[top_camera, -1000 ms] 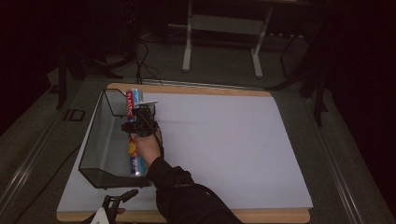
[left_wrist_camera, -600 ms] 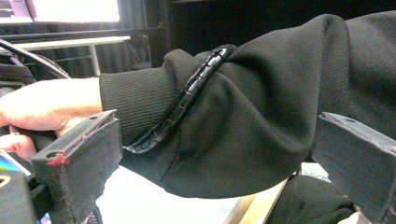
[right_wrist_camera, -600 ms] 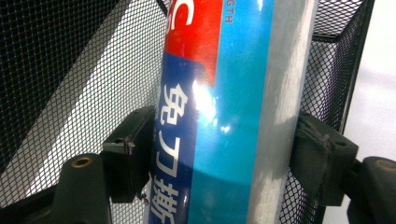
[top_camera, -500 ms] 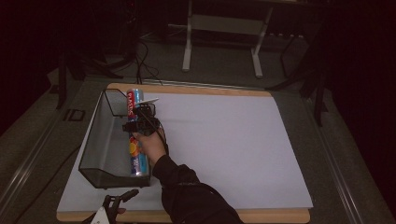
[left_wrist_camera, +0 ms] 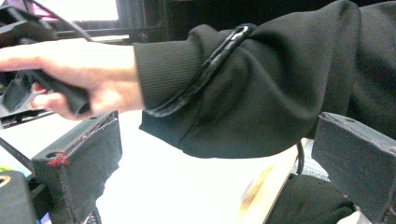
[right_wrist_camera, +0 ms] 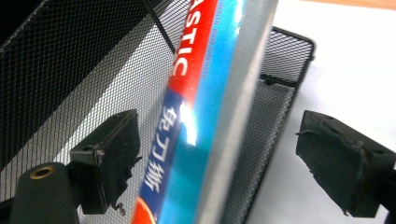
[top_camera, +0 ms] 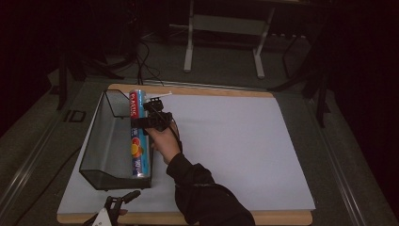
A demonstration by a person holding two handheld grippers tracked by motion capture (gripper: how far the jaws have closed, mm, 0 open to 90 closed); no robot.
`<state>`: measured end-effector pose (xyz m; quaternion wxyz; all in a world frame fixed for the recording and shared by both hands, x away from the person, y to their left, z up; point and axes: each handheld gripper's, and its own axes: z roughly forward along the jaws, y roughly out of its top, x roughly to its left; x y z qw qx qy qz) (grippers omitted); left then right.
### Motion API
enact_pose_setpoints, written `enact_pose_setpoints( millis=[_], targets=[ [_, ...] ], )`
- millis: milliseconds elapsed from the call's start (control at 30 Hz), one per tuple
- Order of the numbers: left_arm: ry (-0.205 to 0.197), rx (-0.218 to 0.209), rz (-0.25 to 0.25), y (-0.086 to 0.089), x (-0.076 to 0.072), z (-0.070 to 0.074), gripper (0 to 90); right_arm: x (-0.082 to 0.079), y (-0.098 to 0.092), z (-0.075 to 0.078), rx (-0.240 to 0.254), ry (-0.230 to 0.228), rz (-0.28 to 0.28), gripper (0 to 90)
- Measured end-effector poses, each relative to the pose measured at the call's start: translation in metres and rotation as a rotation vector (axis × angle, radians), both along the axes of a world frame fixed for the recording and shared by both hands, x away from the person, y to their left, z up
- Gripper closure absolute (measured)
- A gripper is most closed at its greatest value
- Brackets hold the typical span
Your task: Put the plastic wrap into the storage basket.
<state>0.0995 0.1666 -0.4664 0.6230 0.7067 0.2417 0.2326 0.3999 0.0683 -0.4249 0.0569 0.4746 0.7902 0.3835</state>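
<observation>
At left on the white sheet (top_camera: 235, 141) sits a black mesh basket (top_camera: 106, 141), long axis running away from the person. Box of plastic wrap (top_camera: 137, 136) lies lengthwise inside it along the right wall, far end poking past the far rim. Near bottom edge, left gripper (top_camera: 123, 198) rests by the table's near edge; in its own view the jaws stand wide apart with nothing between them, and the person's dark sleeve (left_wrist_camera: 261, 84) crosses ahead. Right gripper (top_camera: 151, 110) hovers over the far part of the box, held in the right hand (top_camera: 162, 139). Its jaws have just been opening; in the right gripper view the pads stand clear on either side of the box (right_wrist_camera: 210, 93), neither touching it, so the box is released and lies in the basket. Right of the basket: bare sheet, wooden table edge (top_camera: 263, 219).
</observation>
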Motion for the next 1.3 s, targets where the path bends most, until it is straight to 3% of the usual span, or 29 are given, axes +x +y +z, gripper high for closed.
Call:
enact_pose_setpoints(
  millis=[267,767,933,1133,1300],
  targets=[
    [0.003,0.005,0.001,-0.001,0.000,-0.001,2.6,-0.011,-0.035,0.007,-0.012,-0.035,0.066,13.5],
    [0.011,0.019,0.007,-0.005,0.002,-0.002,2.6,-0.030,-0.106,-0.002,-0.022,-0.084,0.057,13.9],
    [0.013,0.026,0.007,-0.006,0.003,-0.003,2.6,-0.041,-0.127,-0.008,-0.027,-0.138,0.059,13.9],
    [0.015,0.030,0.006,-0.007,0.003,-0.004,2.6,-0.051,-0.154,-0.015,-0.004,-0.135,0.065,15.3],
    [0.020,0.029,0.006,-0.008,0.004,-0.004,2.6,-0.060,-0.175,-0.022,0.006,-0.125,0.121,19.0]
  ],
)
